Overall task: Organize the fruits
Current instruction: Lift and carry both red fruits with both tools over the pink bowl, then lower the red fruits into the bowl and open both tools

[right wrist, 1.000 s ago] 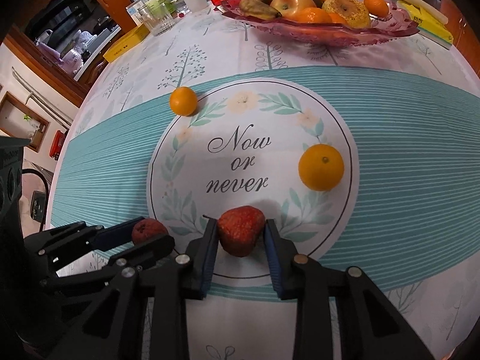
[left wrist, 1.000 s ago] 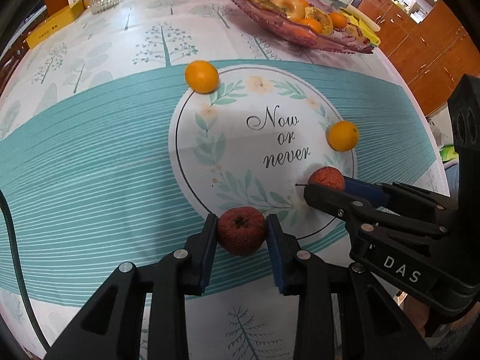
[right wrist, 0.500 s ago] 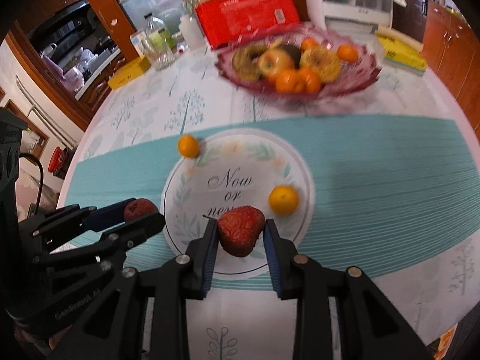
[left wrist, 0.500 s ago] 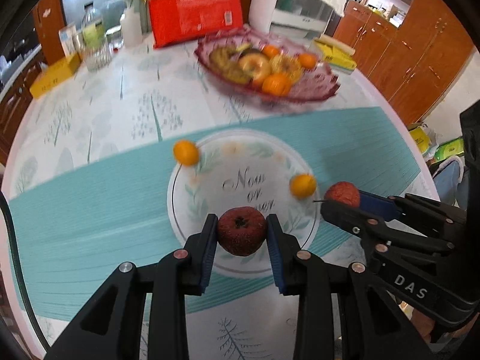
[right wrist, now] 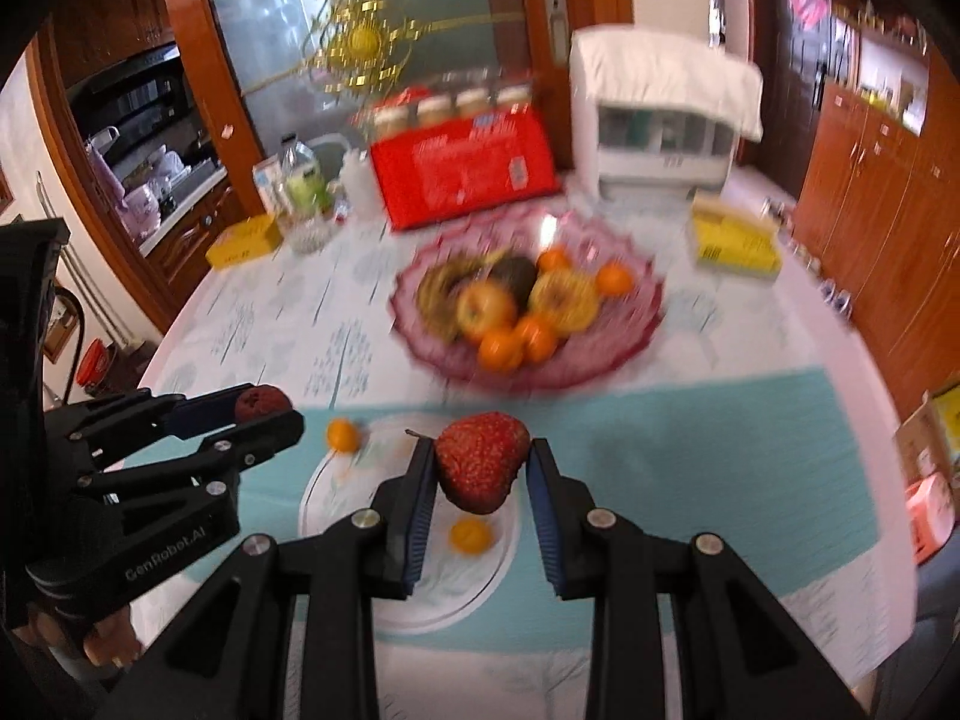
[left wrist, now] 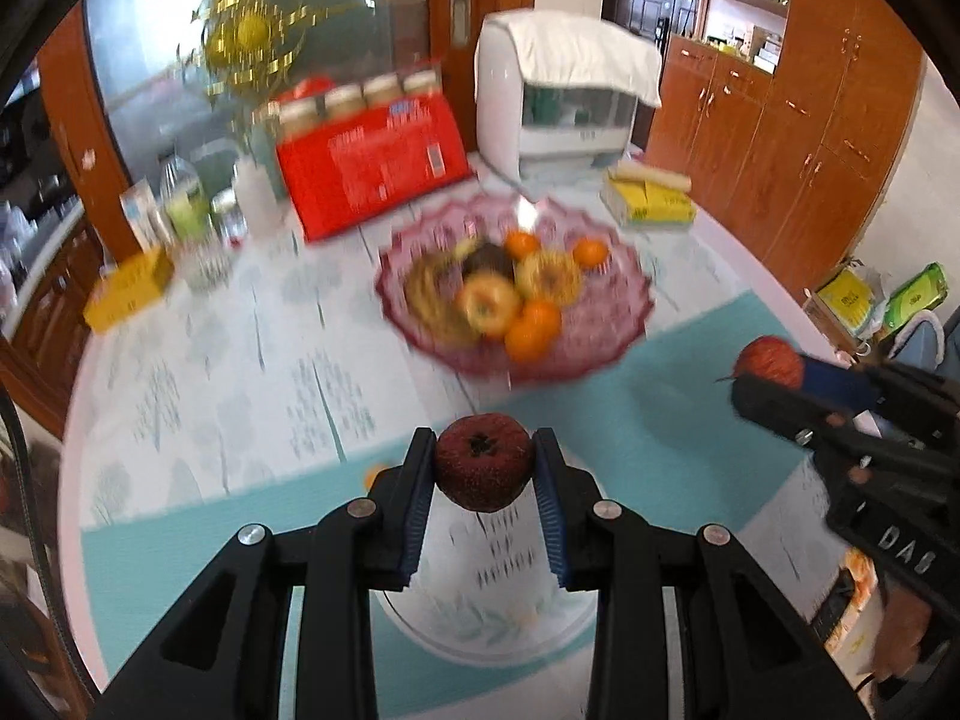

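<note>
- Dark red round fruit (left wrist: pixel 483 470): clamped in left tool (left wrist: pixel 485 483), raised above the surface (left wrist: pixel 180 372).
- Strawberry (right wrist: pixel 481 469): clamped in right tool (right wrist: pixel 480 483), short of the pink bowl (right wrist: pixel 624 324).

Left hand-held gripper (left wrist: pixel 485 468) clamped on a dark red round fruit (left wrist: pixel 483 462), up off the tabletop (left wrist: pixel 198 402). Right hand-held gripper (left wrist: pixel 774 378) at the right edge, gripping a lighter red fruit (left wrist: pixel 770 361). Beyond, blurred: pink glass bowl (left wrist: pixel 606 324) of oranges, apple, bananas.
</note>
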